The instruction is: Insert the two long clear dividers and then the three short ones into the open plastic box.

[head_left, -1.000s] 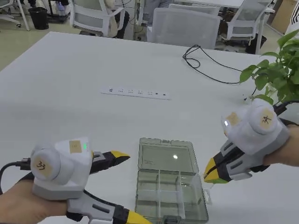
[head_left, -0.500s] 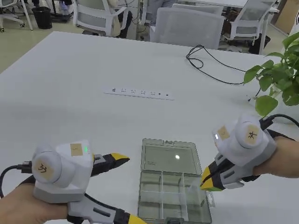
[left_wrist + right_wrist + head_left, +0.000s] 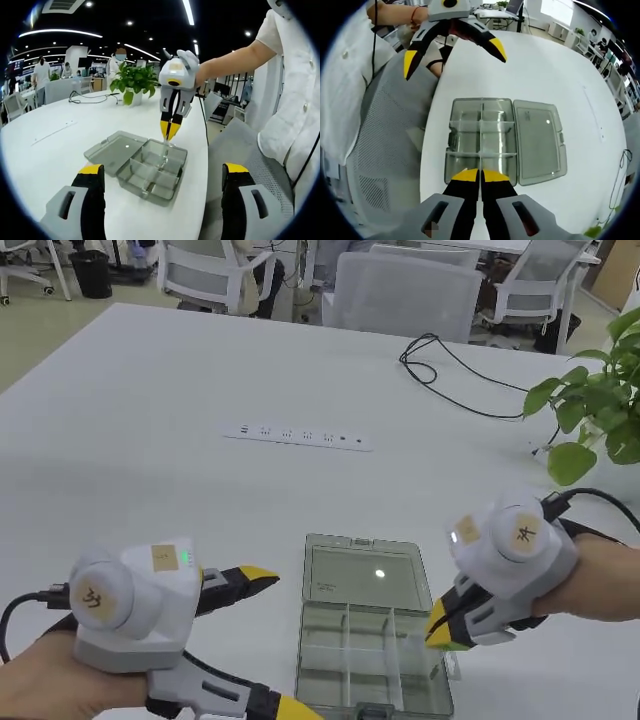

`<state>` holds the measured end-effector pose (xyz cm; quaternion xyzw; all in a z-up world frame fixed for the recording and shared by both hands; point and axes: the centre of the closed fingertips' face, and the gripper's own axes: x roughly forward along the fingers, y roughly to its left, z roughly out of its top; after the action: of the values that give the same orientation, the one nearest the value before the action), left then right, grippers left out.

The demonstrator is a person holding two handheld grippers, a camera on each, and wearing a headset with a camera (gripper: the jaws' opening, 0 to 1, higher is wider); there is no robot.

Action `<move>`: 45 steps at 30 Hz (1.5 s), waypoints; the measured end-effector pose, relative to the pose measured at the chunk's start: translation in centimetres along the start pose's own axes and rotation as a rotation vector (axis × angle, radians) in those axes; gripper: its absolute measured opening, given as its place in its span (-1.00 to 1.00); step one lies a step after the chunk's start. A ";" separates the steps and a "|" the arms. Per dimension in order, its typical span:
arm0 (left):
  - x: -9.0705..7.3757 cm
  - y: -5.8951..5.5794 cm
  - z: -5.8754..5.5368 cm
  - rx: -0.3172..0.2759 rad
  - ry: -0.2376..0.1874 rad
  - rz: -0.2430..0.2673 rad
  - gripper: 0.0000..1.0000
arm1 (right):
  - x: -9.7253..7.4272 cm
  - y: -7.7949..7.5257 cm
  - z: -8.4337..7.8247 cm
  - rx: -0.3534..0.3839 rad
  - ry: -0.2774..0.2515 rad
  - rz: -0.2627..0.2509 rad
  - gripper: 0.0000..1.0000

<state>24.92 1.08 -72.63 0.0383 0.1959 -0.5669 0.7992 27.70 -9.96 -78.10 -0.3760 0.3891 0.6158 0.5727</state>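
Note:
The open clear plastic box (image 3: pixel 345 665) lies on the white table, its lid (image 3: pixel 365 575) folded flat on the far side. Clear dividers (image 3: pixel 481 122) stand inside the base (image 3: pixel 465 137) and split it into compartments. My right gripper (image 3: pixel 437 628) hangs over the box's right part, shut on a short clear divider (image 3: pixel 165 148) that reaches down into the base (image 3: pixel 150 170). In its own view my right gripper (image 3: pixel 480 175) has its yellow tips pressed together above the near compartments. My left gripper (image 3: pixel 272 642) stays open left of the box, holding nothing.
A white power strip (image 3: pixel 305 437) lies across the middle of the table. A black cable (image 3: pixel 450 365) loops at the far right, and a potted plant (image 3: pixel 600 420) stands by the right edge. Office chairs (image 3: pixel 400 295) line the far side.
My right gripper has moved left and down with the divider, from beside the box to over its right part. The left gripper has stayed where it was.

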 end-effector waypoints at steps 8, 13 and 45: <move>0.0 0.0 0.1 -0.004 -0.003 0.000 0.99 | 0.4 0.1 -0.2 0.009 -0.008 0.007 -0.94; 0.1 -0.1 0.1 -0.007 -0.006 0.000 0.99 | 0.9 0.2 -0.3 0.003 -0.014 -0.003 -0.94; 0.1 -0.1 -0.1 -0.009 -0.005 -0.001 0.99 | 3.7 0.0 -1.6 -0.001 0.007 -0.038 -0.94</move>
<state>24.81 0.99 -72.70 0.0333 0.1965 -0.5664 0.7997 27.46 -9.91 -82.14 -0.3857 0.3834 0.6037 0.5828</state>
